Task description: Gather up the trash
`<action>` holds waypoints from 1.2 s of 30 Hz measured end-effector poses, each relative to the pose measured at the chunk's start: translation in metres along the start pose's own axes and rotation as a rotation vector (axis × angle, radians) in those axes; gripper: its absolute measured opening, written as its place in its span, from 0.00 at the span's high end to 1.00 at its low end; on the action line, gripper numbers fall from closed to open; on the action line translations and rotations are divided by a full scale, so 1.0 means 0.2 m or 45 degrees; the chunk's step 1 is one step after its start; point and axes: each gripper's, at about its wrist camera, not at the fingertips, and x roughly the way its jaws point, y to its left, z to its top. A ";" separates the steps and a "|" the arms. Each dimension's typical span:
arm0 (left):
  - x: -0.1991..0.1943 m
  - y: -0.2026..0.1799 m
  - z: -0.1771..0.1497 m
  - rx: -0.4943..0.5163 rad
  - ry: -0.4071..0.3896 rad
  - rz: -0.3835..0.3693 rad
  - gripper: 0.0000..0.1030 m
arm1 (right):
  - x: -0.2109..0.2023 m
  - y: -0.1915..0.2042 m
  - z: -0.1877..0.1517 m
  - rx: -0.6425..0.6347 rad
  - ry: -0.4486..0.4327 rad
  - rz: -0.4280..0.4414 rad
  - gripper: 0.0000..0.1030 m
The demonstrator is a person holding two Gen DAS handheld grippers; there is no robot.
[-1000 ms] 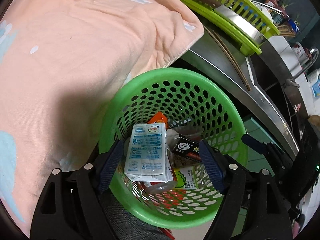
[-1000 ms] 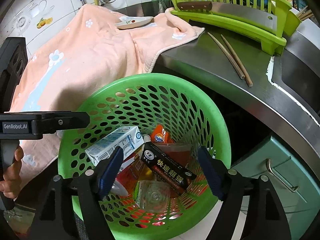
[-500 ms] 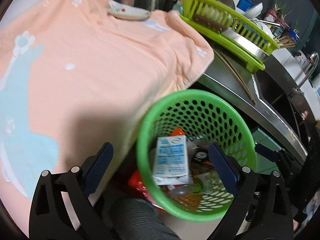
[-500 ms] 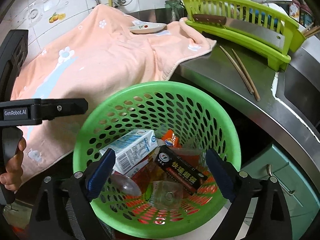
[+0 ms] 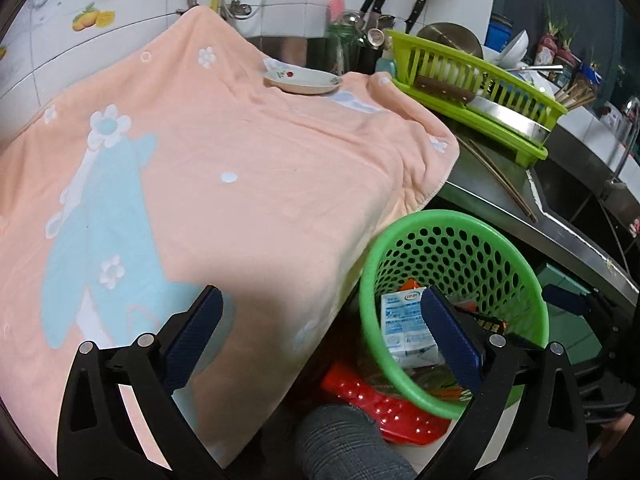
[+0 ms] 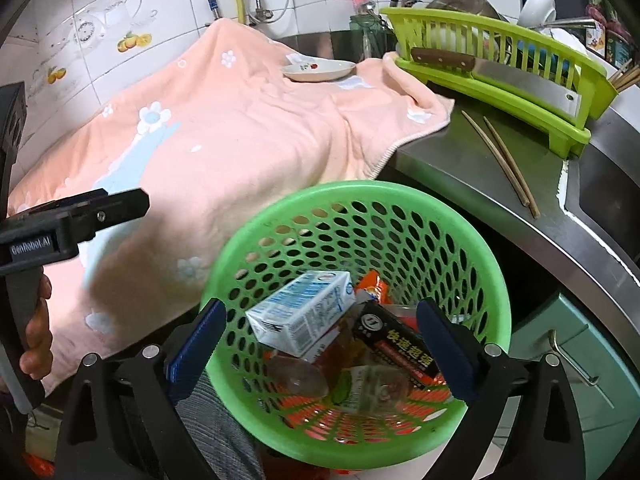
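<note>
Green basket (image 6: 356, 216) holds milk carton (image 6: 304, 316) and black box (image 6: 396, 344); left gripper (image 5: 320, 340) and right gripper (image 6: 318, 348) jaws just opened wide, nothing pinched.

Peach flowered towel (image 5: 248, 184), spread across frame centre-left. Small white dish (image 5: 302, 79) resting on it, upper centre. Lime dish rack (image 6: 504, 80) holding cleaver (image 6: 496, 70), upper right. Chopsticks (image 6: 500, 156) on steel counter (image 6: 448, 168).

Green perforated basket (image 6: 360, 216) holds milk carton (image 6: 304, 316), black box (image 6: 396, 344).
</note>
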 end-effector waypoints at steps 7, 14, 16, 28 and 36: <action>-0.08 0.09 -0.05 0.014 -0.027 0.066 0.05 | -0.02 0.08 0.02 0.001 -0.030 0.001 0.09; -0.15 0.16 -0.09 -0.008 -0.053 0.033 0.05 | -0.04 0.16 0.03 -0.008 -0.056 0.007 0.08; -0.18 0.17 -0.10 -0.008 -0.081 0.034 0.05 | -0.04 0.18 0.03 -0.024 -0.061 -0.004 0.08; -0.29 0.20 -0.13 0.024 -0.179 0.102 0.05 | -0.05 0.27 0.03 -0.071 -0.080 -0.045 0.07; -0.27 0.23 -0.15 0.018 -0.154 0.112 0.05 | -0.04 0.28 0.04 -0.049 -0.067 -0.024 0.07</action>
